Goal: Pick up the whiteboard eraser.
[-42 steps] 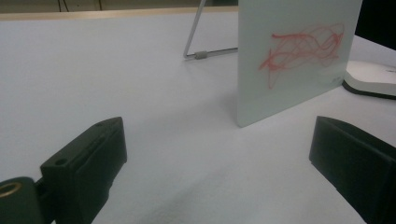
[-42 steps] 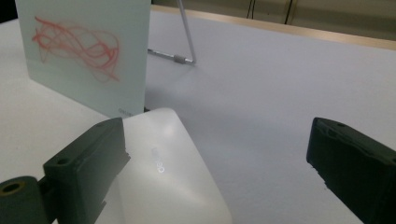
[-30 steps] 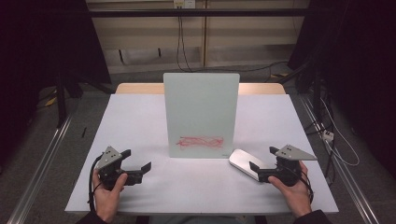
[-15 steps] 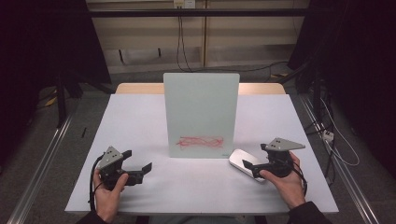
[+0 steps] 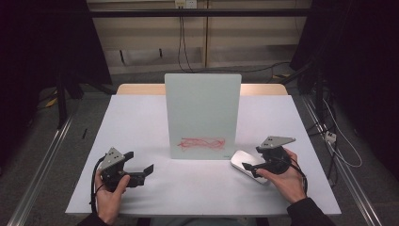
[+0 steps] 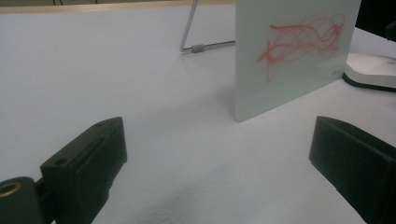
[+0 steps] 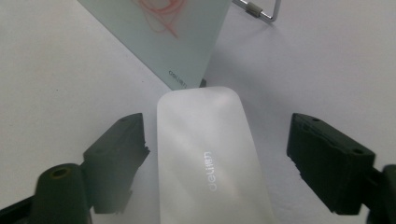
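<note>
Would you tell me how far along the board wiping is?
Nothing is wiped: the red scribble is on the board. In hand: the right tongs have just been closing around the eraser, not yet gripping. Left: lifting and wiping; the left tongs sit open.

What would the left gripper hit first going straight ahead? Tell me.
Probably the upright whiteboard: the left gripper points at its lower near corner, with bare table between. Depth is unclear, so it might slip just past the board's edge.
</note>
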